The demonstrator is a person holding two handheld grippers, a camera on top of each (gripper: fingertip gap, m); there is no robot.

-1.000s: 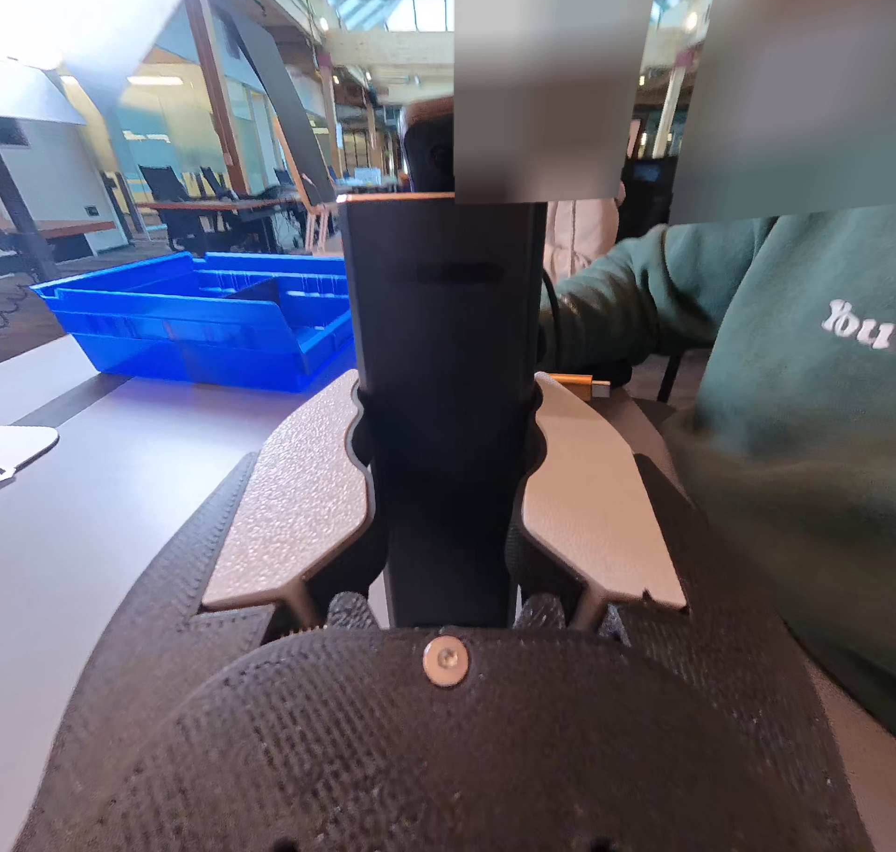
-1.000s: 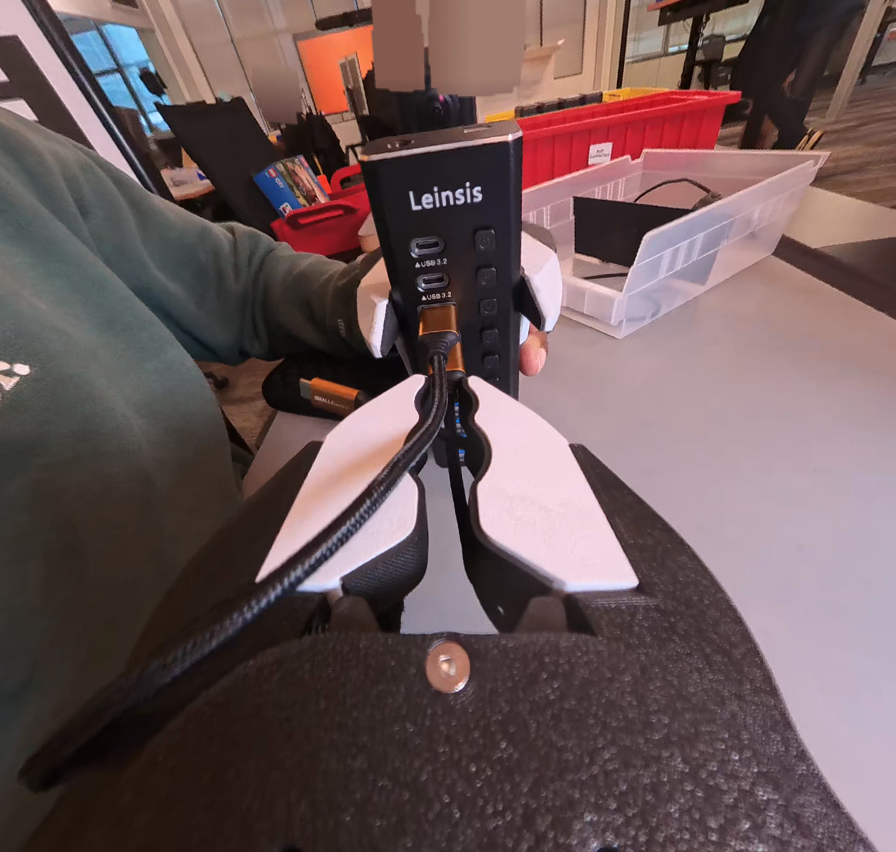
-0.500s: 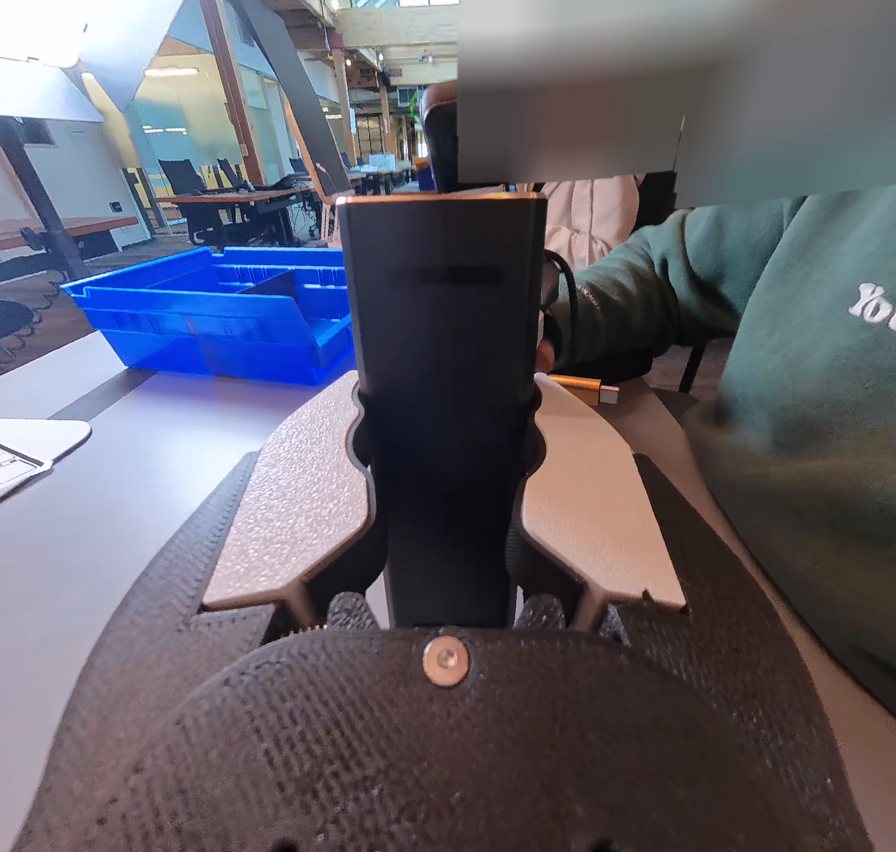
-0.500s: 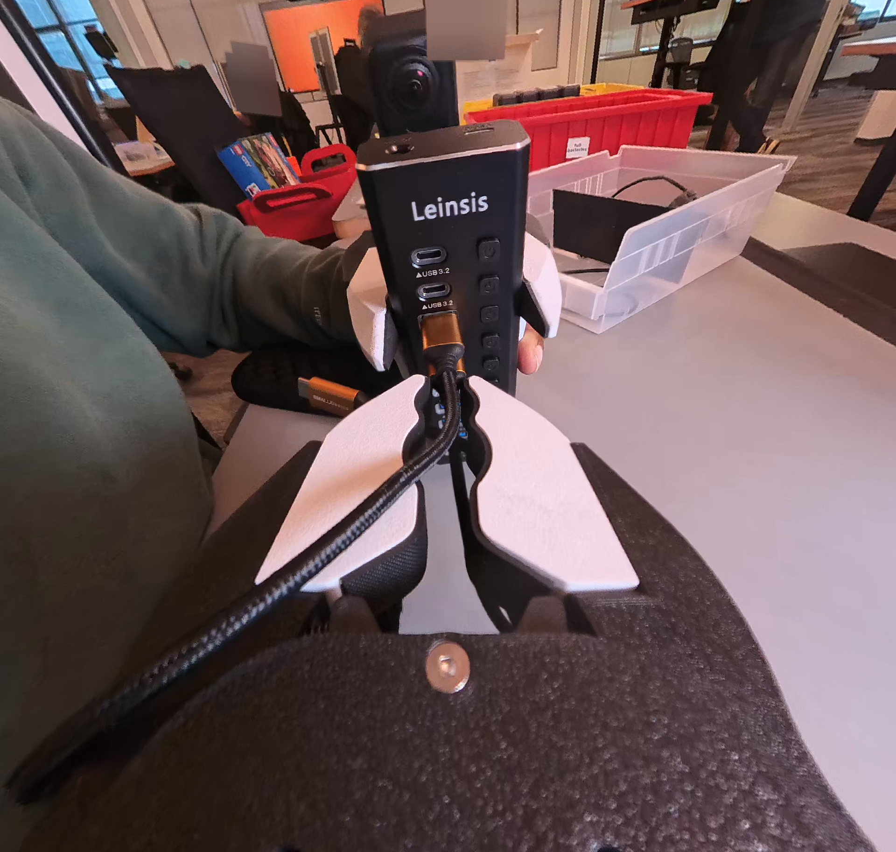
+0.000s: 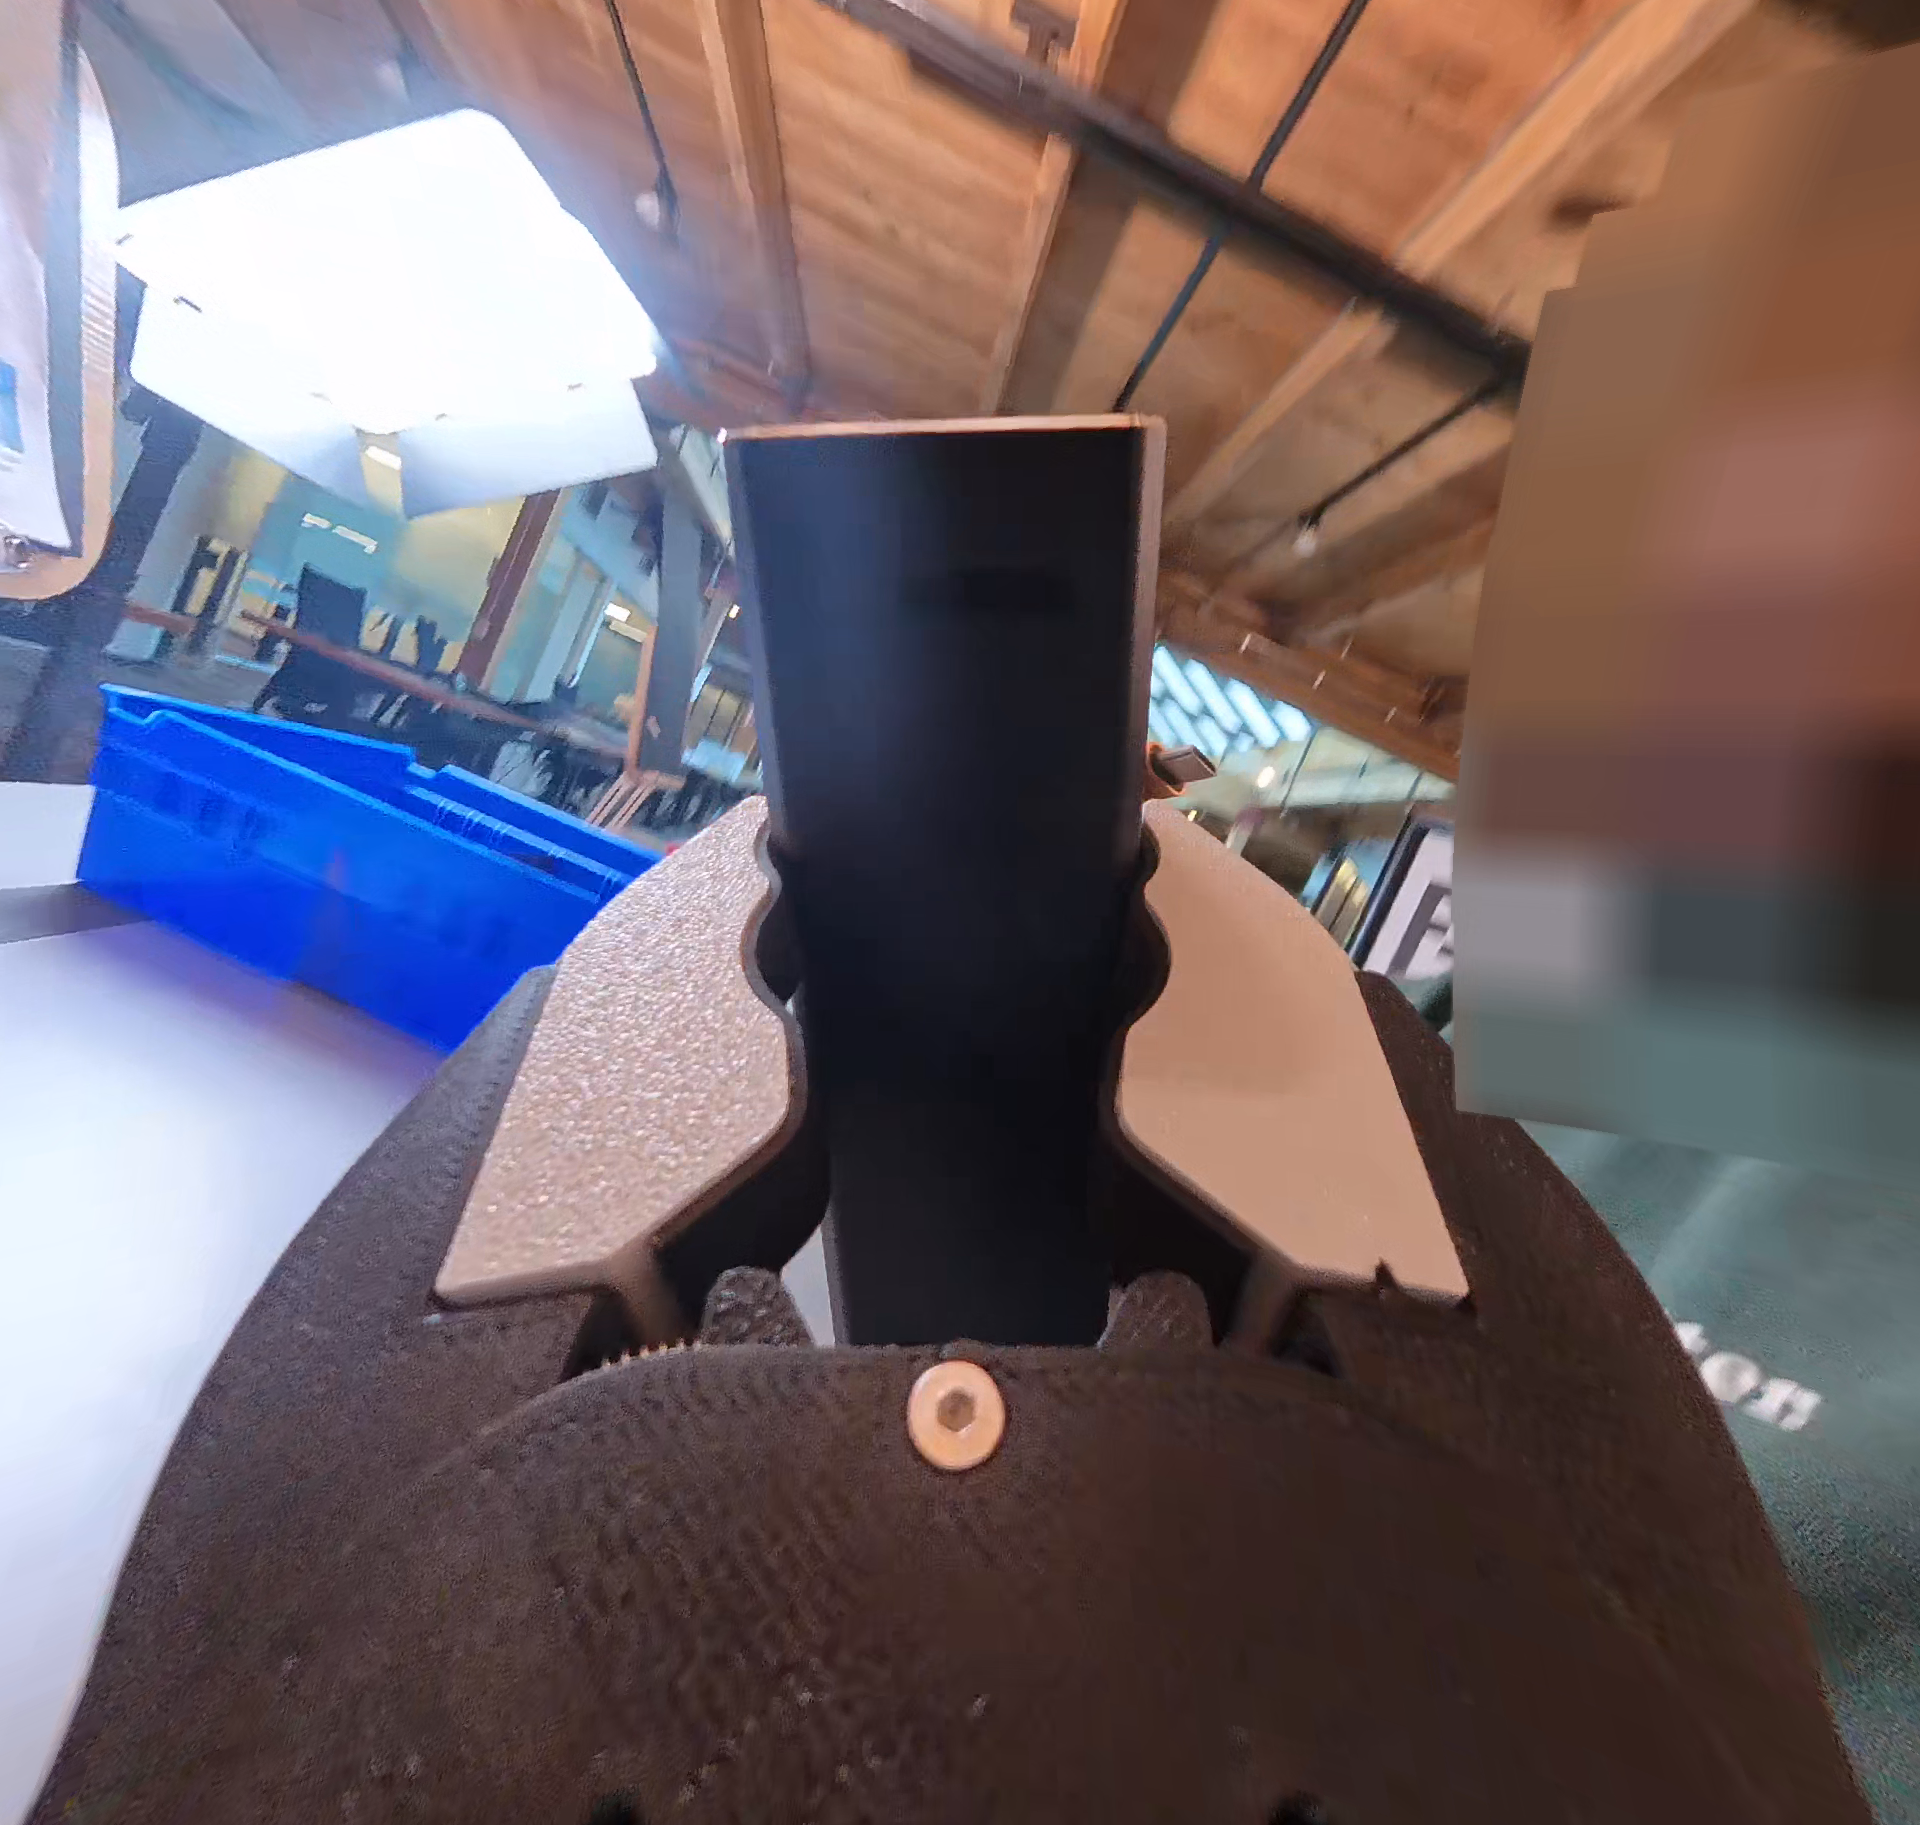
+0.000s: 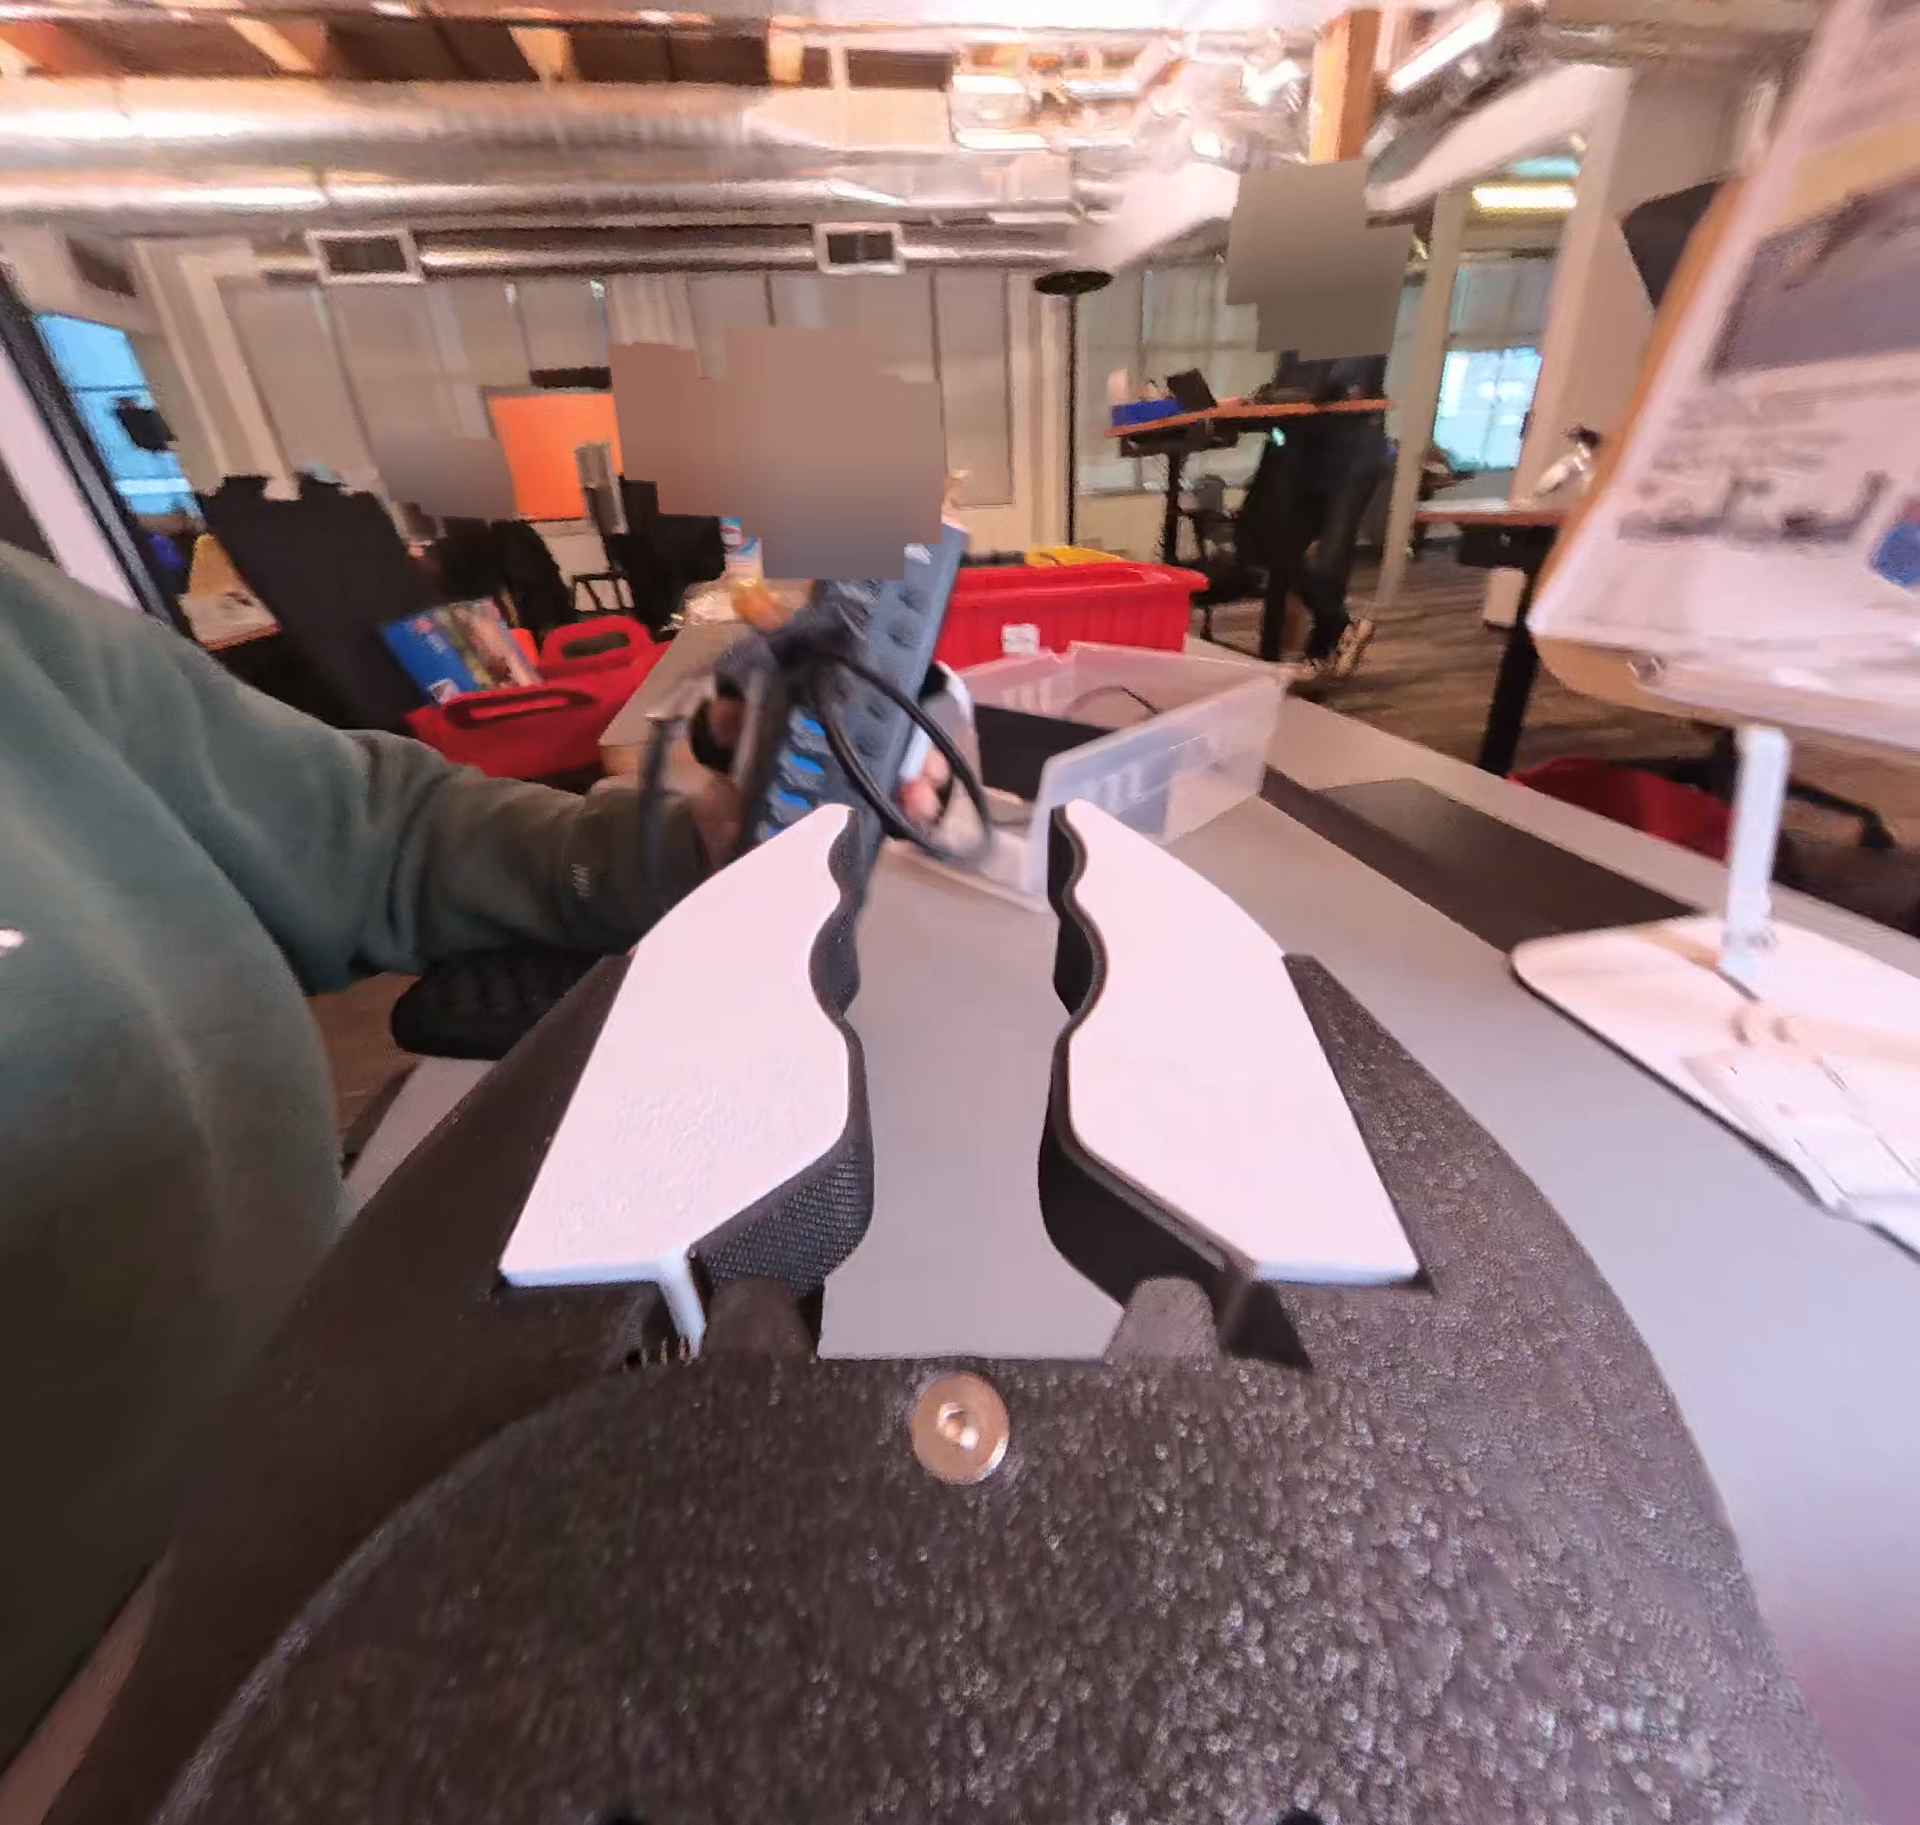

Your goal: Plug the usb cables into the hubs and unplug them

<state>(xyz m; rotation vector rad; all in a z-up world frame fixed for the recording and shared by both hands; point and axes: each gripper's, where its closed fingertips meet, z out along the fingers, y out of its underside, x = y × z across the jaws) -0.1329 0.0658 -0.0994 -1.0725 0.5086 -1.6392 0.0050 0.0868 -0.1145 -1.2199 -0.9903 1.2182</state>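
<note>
- Hub (image 5: 940,840) stands upright between the left gripper (image 5: 951,871) fingers.
- Bin (image 5: 312,882) sits on the table (image 5: 156,1152), left of the hub.
- Right gripper (image 6: 951,840) hangs over the table, nothing between its fingers.
- Tray (image 6: 1153,736) lies beyond it; stand (image 6: 1704,975) to its right.

table (image 6: 1403,1079): grey | blue bin (image 5: 312,882) | clear bin (image 6: 1153,747) (partly hidden) | white stand (image 6: 1704,975)

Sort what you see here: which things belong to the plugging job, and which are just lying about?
Job: USB hub clamped in the left gripper; its cable; open right gripper.

Lying about: blue bin, clear bin, red bin, sign stand.
</note>
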